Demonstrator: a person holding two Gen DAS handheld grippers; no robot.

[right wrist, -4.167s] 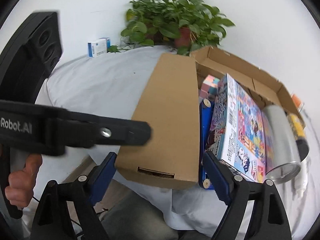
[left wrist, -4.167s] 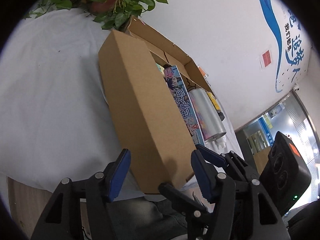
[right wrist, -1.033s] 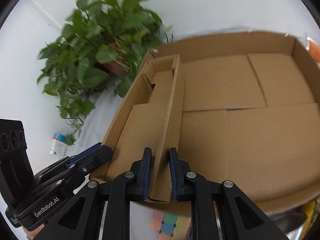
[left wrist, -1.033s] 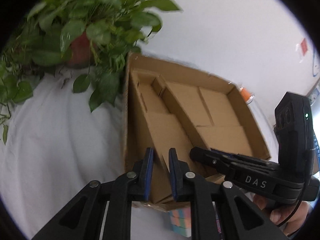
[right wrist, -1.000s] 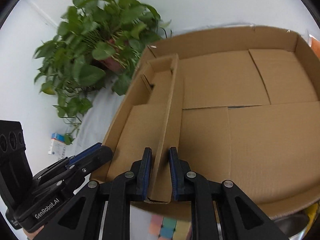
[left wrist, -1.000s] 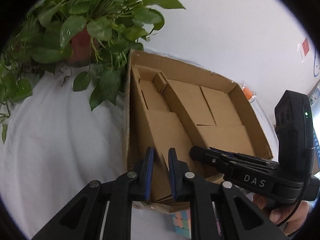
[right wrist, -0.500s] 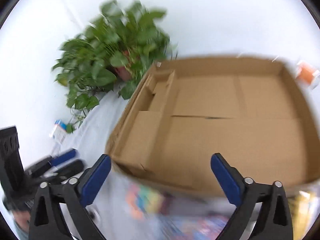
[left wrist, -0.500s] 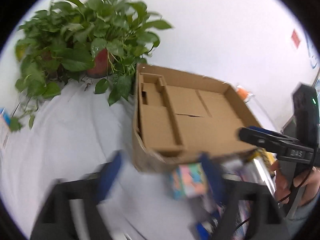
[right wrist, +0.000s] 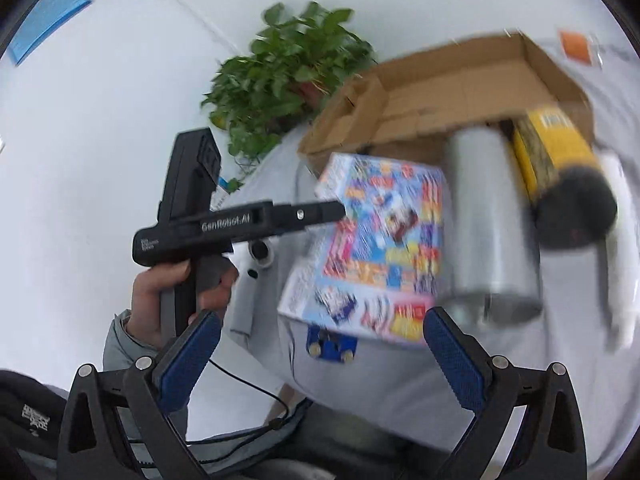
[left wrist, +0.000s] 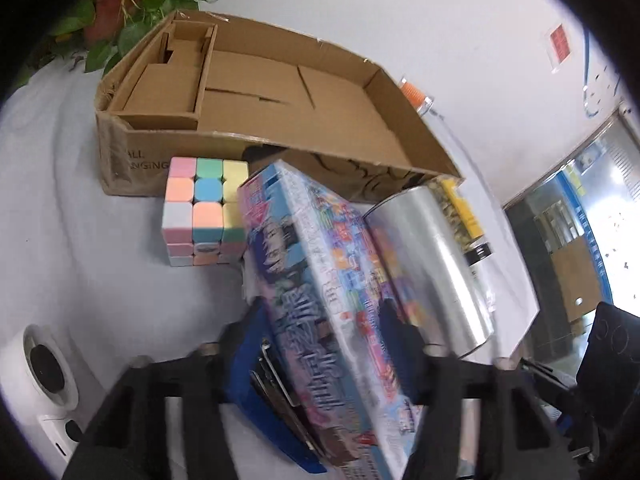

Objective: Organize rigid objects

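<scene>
The colourful box point(left wrist: 320, 300) sits between my left gripper point(left wrist: 324, 344) fingers, whose jaws have just been closing. My right gripper point(right wrist: 320, 354) gapes wide, empty, short of it.

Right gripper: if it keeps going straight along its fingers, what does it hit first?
Most likely the colourful puzzle box, which lies dead ahead of the open right gripper; the silver can sits off to the side. Depth is blurred.

I'm seeing a matt brown corrugated cardboard box point(left wrist: 280, 92), a glossy printed colourful paperboard box point(left wrist: 320, 280), a shiny silver metal cylinder point(left wrist: 432, 264) and white cloth point(left wrist: 80, 240).
</scene>
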